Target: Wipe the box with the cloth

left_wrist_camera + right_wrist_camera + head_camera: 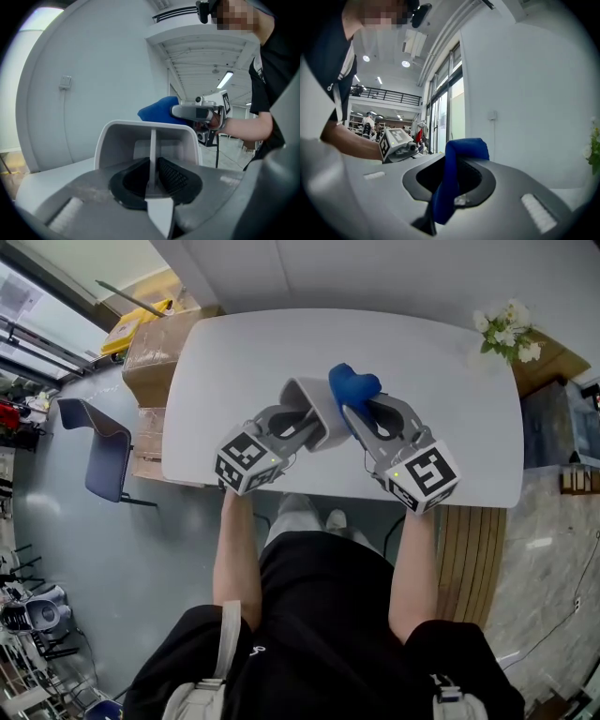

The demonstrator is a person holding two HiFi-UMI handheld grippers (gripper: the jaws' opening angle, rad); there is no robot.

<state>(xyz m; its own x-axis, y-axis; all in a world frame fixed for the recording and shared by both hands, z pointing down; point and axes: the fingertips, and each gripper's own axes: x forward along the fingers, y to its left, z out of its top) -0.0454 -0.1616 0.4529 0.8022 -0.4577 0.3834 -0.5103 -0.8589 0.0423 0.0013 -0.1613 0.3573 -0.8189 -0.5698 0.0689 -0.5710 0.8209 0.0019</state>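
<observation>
Above the white table (441, 390), my left gripper (305, 424) is shut on one thin wall of a pale grey open box (314, 407). In the left gripper view that wall stands edge-on between the dark pads (174, 178), and the box (117, 140) opens toward the camera. My right gripper (356, 411) is shut on a blue cloth (353, 384), bunched beside the box's right rim; whether it touches I cannot tell. From the left gripper view, the cloth (157, 111) shows just behind the box's far rim. The right gripper view has the cloth (454, 173) hanging down between the jaws.
White flowers (507, 330) stand at the table's far right corner. Cardboard boxes (155, 352) are stacked past the table's left end, with a blue chair (94, 451) beside them. A wooden shelf (553, 362) sits to the right. The person stands at the table's near edge.
</observation>
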